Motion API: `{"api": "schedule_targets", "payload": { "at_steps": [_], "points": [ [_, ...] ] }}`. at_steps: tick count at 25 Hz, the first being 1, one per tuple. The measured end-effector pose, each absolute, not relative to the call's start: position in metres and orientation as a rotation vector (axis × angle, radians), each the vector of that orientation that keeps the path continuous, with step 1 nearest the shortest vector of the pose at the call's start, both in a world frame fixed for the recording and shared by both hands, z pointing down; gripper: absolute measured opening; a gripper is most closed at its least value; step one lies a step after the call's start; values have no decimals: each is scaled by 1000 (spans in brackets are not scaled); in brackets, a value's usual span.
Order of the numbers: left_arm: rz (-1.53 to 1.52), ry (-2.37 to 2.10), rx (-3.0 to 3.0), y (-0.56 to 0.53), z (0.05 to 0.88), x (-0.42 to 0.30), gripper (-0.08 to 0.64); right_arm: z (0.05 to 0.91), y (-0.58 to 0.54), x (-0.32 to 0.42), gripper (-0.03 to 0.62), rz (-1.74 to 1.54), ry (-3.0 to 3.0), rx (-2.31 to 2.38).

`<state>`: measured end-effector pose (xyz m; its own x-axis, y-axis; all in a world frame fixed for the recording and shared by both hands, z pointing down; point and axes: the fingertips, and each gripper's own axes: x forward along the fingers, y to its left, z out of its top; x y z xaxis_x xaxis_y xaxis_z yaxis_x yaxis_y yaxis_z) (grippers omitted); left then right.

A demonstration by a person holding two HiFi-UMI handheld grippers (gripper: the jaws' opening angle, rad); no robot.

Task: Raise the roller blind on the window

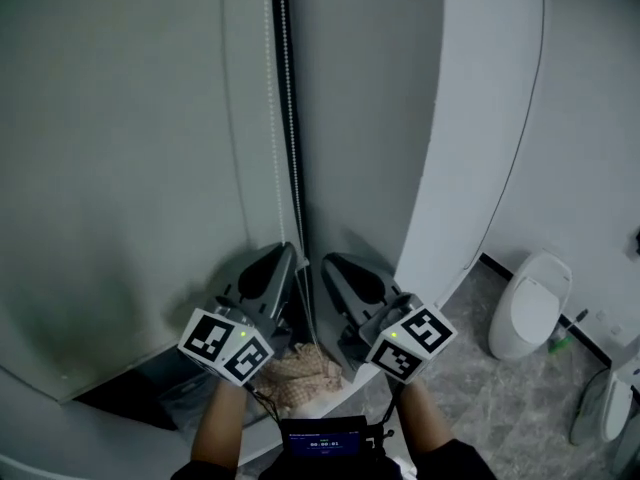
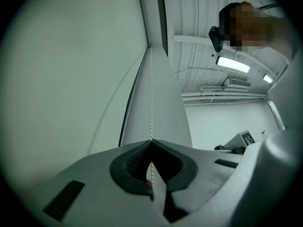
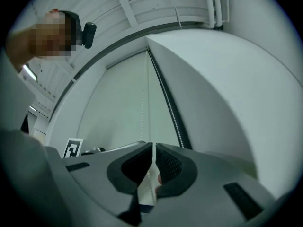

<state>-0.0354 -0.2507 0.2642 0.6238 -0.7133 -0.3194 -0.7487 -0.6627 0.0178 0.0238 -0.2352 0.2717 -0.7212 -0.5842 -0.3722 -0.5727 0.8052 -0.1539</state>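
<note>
White bead chain (image 2: 151, 103), hanging beside the lowered roller blind (image 1: 120, 148), is pinched in the closed jaws of left gripper (image 2: 151, 141) and right gripper (image 3: 154, 148); recommend steady, straight, alternating pulls without slippage.

We see a smooth matt grey roller blind (image 1: 120, 118) at upper left, a white bead chain (image 1: 270, 88) at centre, the matt plastic left gripper (image 1: 288, 253) and right gripper (image 1: 330, 263) with ribbed dark pads (image 2: 135, 161), and a glossy white toilet (image 1: 532, 308) at lower right.
</note>
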Motion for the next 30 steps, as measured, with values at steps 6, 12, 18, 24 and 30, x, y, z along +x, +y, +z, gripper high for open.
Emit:
{"api": "schedule_targets", "payload": {
  "at_steps": [6, 12, 18, 24, 30],
  "points": [
    [275, 1299, -2789, -274, 318, -65, 9, 255, -258, -41, 25, -37, 2679, -703],
    [110, 1315, -2863, -271, 368, -61, 9, 244, -272, -57, 75, -14, 2725, -766],
    [97, 1295, -2883, -267, 376, -59, 9, 239, -271, -59, 14, 26, 2705, -810],
    [234, 1215, -2922, -253, 373, -74, 11, 247, -276, -53, 11, 106, 2685, -946],
    [371, 1218, -2843, -266, 287, -81, 11, 315, -296, -58, 11, 1, 2822, -1029]
  ]
}}
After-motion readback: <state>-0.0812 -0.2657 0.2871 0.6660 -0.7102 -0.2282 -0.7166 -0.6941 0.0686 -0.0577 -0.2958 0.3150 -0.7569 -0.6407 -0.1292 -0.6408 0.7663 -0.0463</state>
